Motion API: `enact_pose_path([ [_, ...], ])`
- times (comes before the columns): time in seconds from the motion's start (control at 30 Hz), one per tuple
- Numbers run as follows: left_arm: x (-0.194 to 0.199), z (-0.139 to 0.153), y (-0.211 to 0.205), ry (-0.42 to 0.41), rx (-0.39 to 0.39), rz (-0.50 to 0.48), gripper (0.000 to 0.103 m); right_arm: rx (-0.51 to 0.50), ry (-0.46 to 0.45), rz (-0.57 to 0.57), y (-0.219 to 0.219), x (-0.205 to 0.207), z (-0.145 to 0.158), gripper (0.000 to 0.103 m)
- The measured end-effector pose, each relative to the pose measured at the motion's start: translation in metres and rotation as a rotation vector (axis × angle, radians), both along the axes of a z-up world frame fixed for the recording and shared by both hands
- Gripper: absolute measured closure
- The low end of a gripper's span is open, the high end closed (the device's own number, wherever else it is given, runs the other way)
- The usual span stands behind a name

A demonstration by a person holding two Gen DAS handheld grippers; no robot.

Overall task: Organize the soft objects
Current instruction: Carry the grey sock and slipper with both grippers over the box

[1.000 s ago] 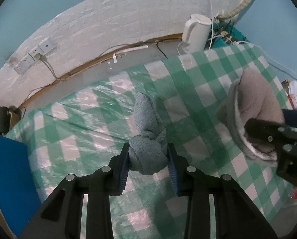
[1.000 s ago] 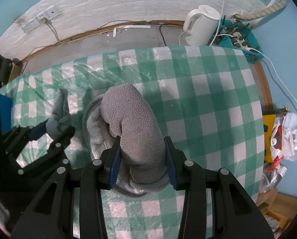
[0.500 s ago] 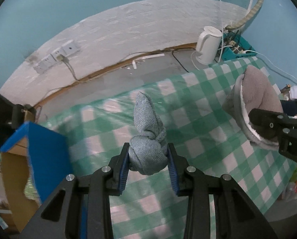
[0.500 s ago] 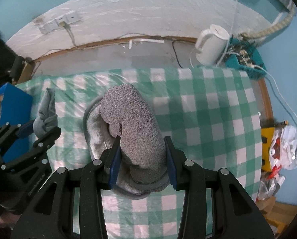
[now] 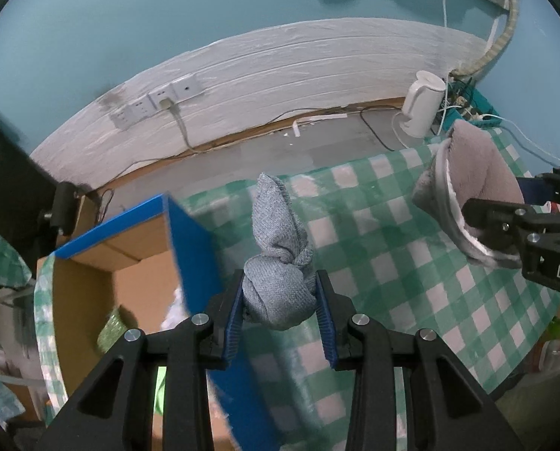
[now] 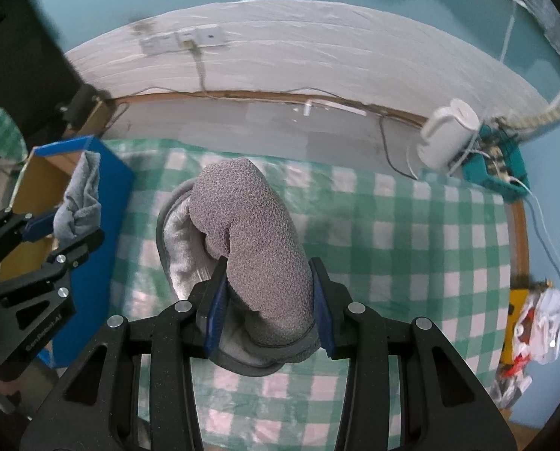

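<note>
My left gripper [image 5: 278,300] is shut on a knotted blue-grey sock [image 5: 278,263] and holds it in the air over the right wall of an open cardboard box with blue sides [image 5: 189,248]. It also shows in the right wrist view [image 6: 79,203], above the box [image 6: 110,195]. My right gripper [image 6: 268,300] is shut on a grey fuzzy slipper [image 6: 249,233] with a pale lining, lifted above the green-checked table [image 6: 411,255]. The slipper shows in the left wrist view [image 5: 471,184], at the right.
The box holds something green [image 5: 110,327] and something white [image 5: 172,312]. A white kettle [image 5: 422,101] and a teal power strip basket [image 6: 497,165] stand on the floor behind the table. Wall sockets [image 5: 156,101] and cables run along the white wall. Bags [image 6: 539,319] lie at right.
Both grippers have risen and moved left with their loads. The blue box has come into view under the left gripper; the table looks farther below.
</note>
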State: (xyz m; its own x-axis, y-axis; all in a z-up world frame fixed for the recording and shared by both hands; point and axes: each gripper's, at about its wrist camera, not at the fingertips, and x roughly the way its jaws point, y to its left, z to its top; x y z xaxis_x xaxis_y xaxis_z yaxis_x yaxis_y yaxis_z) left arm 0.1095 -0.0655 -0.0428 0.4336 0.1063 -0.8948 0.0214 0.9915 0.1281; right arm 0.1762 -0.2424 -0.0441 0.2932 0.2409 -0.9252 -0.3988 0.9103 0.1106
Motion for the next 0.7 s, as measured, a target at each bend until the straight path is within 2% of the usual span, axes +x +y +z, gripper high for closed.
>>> enact_pose_path([
  [0.7,-0.054,0.023,0.11,-0.038,-0.006,0.157,0.067,0.055,-0.042,0.215,0.111,-0.042,0.041,0.064],
])
